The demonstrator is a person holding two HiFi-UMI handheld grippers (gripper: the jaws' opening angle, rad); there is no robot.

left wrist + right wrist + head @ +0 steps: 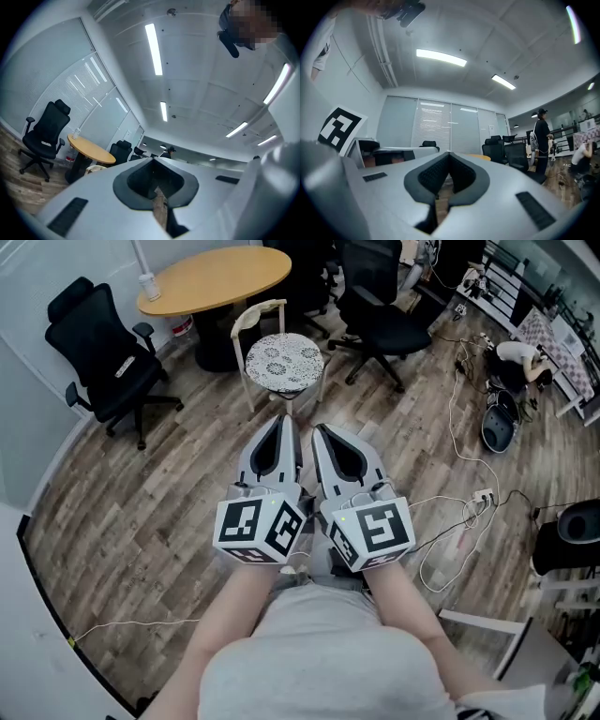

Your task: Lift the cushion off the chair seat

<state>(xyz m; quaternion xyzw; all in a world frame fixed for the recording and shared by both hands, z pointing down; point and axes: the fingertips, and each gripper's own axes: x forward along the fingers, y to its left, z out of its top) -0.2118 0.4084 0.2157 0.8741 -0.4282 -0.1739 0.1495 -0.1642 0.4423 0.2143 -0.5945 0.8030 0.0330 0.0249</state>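
Note:
A round cushion (284, 360) with a grey and white flower pattern lies on the seat of a cream wooden chair (255, 315), which stands on the floor ahead of me. My left gripper (285, 420) and right gripper (319, 429) are held side by side at chest height, both pointing toward the chair and well short of it. Both are shut with nothing between the jaws. In the left gripper view the left gripper (153, 160) shows its jaws meeting, with the chair's backrest (96, 168) peeking over them. The right gripper (449, 153) hides the cushion in its own view.
A round wooden table (216, 279) stands behind the chair, with black office chairs at the left (103, 352) and right (384, 315). Cables (459, 427) and a power strip (483, 495) lie on the wood floor to the right. A person (541, 140) stands at the far right.

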